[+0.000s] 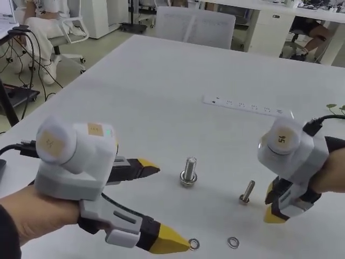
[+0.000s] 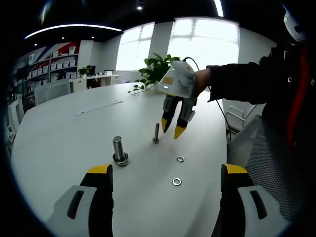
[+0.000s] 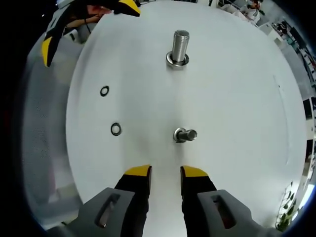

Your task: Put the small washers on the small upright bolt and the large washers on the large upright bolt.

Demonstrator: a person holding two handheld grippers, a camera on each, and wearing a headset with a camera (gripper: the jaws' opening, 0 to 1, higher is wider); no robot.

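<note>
Two washers [image 1: 194,244] lie flat on your white desk [image 1: 161,75] near its front edge, one just beside your left gripper [image 1: 170,206], whose jaws gape wide and hold nothing. The small bolt [image 1: 247,192] stands just ahead of your right gripper [image 1: 273,205], whose jaws are narrowly apart. The large bolt [image 1: 188,171] stands between the grippers. Beyond them the desk runs bare to a power strip [image 1: 245,105].

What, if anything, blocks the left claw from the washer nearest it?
Likely nothing, so yes: the open left claw points at the washer, which lies on bare table just ahead.
</note>
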